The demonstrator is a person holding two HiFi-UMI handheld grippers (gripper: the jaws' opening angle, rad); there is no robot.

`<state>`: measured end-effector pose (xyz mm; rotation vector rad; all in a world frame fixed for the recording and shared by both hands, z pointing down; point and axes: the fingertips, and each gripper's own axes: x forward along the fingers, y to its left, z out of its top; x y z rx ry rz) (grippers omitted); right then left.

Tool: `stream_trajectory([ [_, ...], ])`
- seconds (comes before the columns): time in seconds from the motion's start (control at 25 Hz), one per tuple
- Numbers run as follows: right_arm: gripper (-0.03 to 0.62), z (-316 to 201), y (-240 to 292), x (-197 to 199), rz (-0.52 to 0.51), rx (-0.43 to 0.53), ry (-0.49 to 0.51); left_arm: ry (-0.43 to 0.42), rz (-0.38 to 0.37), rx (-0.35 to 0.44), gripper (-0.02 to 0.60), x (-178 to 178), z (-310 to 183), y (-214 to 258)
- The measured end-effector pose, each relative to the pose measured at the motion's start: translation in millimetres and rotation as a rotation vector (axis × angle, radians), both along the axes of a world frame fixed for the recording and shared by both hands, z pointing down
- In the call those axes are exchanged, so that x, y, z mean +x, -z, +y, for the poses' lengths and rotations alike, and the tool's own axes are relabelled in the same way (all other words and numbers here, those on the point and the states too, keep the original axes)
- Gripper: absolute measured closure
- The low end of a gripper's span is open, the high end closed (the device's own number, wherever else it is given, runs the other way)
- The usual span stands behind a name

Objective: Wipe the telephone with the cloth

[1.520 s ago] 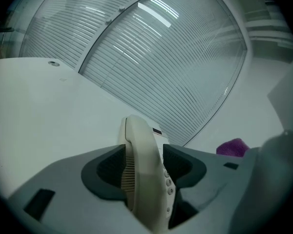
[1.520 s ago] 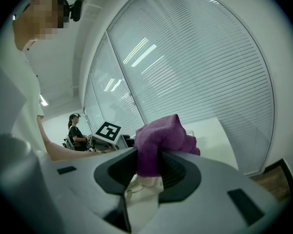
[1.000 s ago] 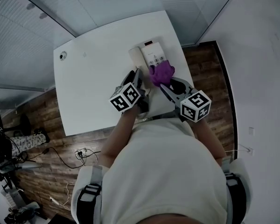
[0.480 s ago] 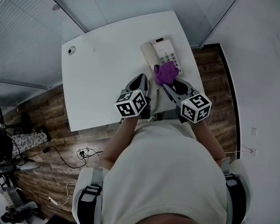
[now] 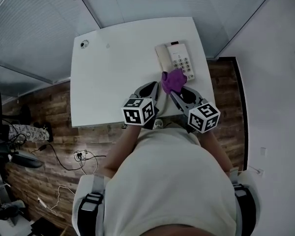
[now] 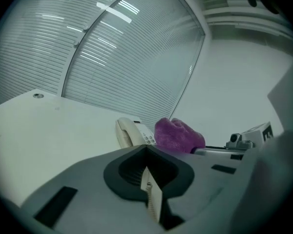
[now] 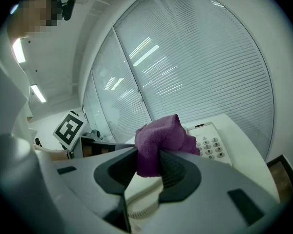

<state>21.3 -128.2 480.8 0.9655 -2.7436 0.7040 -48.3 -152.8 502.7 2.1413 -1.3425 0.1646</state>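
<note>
Grips the purple cloth [image 5: 173, 77] tight in the right gripper [image 5: 171, 89], just short of the telephone [image 5: 180, 61] lying lengthwise straight ahead on the table's [image 5: 113, 77] far right, with the left gripper [image 5: 154, 88] alongside, closed on nothing.

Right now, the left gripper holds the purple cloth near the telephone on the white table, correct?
No: the right gripper holds the purple cloth, as the right gripper view shows; the left gripper is shut and empty. The cloth is near the telephone on the white table.
</note>
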Motion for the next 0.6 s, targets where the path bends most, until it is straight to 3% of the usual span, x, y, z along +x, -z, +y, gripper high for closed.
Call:
stream_trajectory([
  [0.28,0.461,22,14,19,-0.010,0.018,0.027,0.036,-0.010,0.003,0.561,21,34,12],
  [0.6,0.461,69,26,52,0.039,0.053,0.018,0.001,0.042,0.009,0.560,56,85,27],
])
